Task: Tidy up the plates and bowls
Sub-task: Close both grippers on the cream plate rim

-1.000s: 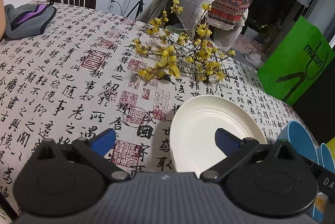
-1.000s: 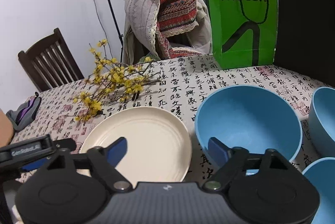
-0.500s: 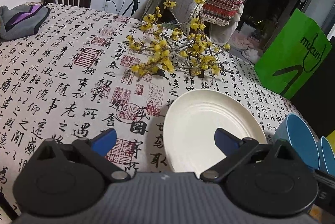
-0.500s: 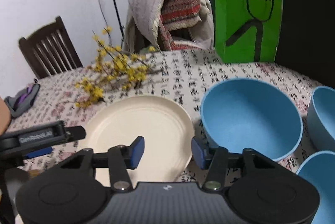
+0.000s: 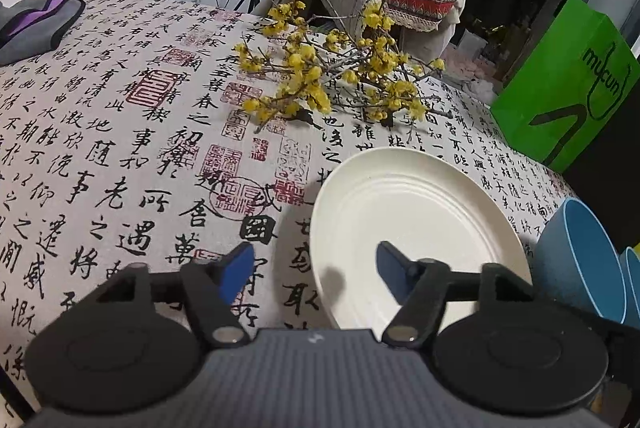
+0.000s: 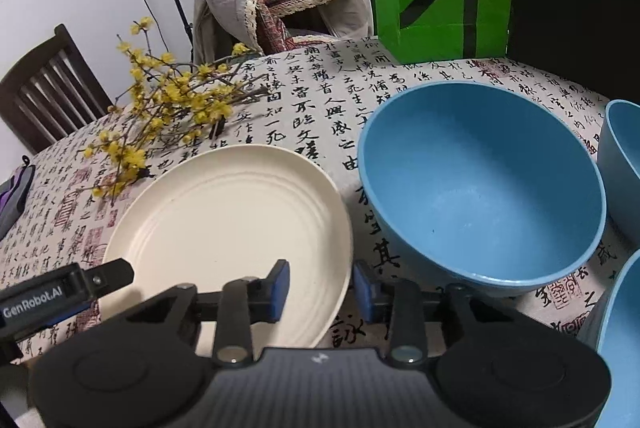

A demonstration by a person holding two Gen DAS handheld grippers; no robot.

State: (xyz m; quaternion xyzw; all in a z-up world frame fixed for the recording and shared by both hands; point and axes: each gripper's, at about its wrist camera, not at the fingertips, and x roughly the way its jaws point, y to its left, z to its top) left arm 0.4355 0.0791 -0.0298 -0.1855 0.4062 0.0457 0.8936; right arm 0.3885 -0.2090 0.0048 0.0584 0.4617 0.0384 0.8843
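The cream plate (image 6: 224, 216) lay on the desk (image 5: 100, 131), just beside the large blue bowl (image 6: 480, 183), with yellow flower branches (image 5: 320, 87) beyond it. The right hand-held gripper (image 6: 321, 288) had its fingers narrowed on either side of the plate's near right rim, a gap showing between pads and rim. The left hand-held gripper (image 5: 312, 268) was spread wide, one finger over the plate, the other over the cloth
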